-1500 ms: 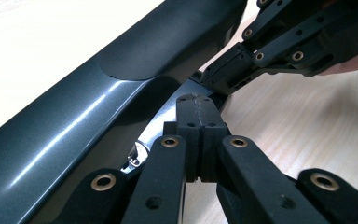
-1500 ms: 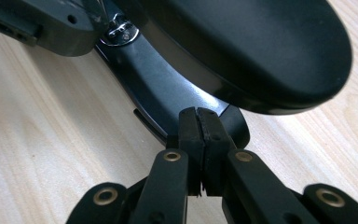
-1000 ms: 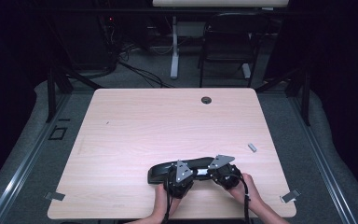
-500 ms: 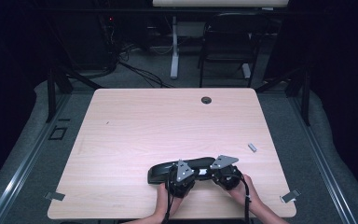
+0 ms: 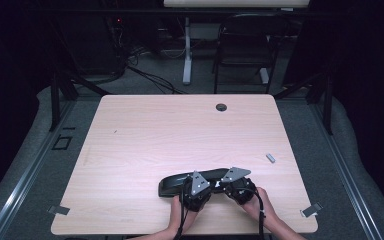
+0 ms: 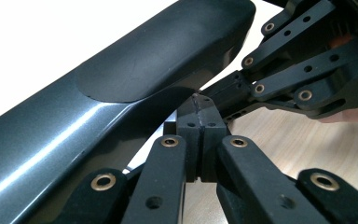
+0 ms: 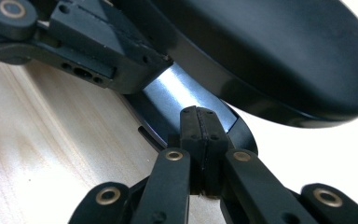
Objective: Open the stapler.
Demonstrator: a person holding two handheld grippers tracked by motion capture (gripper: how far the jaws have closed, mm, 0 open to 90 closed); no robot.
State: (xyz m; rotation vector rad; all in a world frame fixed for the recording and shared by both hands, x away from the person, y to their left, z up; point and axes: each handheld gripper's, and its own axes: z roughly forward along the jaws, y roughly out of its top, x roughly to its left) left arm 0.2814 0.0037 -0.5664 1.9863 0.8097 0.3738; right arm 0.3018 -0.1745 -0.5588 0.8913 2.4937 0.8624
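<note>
High view has both my tools, left (image 5: pixel 189 186) and right (image 5: pixel 228 184), pinched shut holding nothing beside the black case (image 5: pixel 180 182), so nothing's gripped yet.

One tabletop (image 5: pixel 130 150) is seen. Two grippers are counted on it: a left gripper (image 5: pixel 194 189) and a right gripper (image 5: pixel 237 184), each held by one hand, with fingers (image 6: pixel 200 126) pressed together. One long dark curved object (image 5: pixel 180 181) is counted, one small grey piece (image 5: pixel 270 158) at three o'clock, and one round grommet (image 5: pixel 221 107) at twelve o'clock.
</note>
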